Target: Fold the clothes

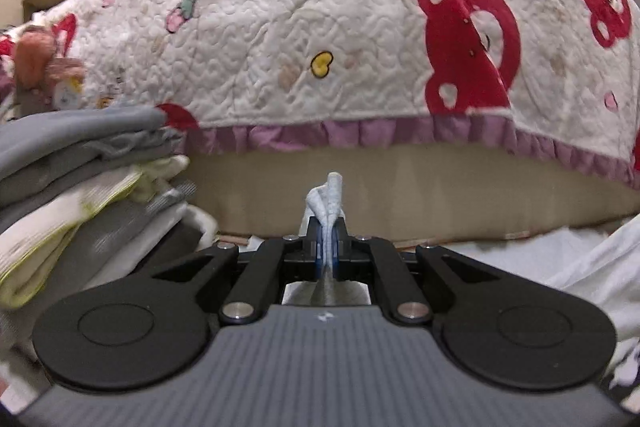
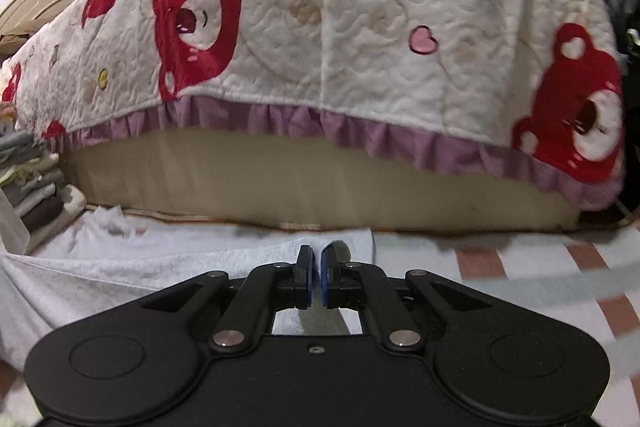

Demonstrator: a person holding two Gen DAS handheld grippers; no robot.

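Observation:
A white towelling garment (image 2: 160, 259) lies spread on the floor in front of the bed. In the left wrist view my left gripper (image 1: 328, 227) is shut on a bunched corner of the white garment (image 1: 334, 191); a tuft sticks up above the blue pads and more cloth hangs below them. In the right wrist view my right gripper (image 2: 317, 255) has its pads drawn almost together over the garment's right end. Only a thin pale strip shows between them, and cloth hangs beneath. Both grippers are raised off the floor.
A bed with a white quilt (image 1: 320, 27) printed with red bears and edged with a purple frill fills the view ahead, its beige base (image 1: 400, 195) close behind the grippers. A stack of folded clothes (image 1: 80, 163) stands at the left. A striped sheet (image 2: 520, 259) covers the floor at the right.

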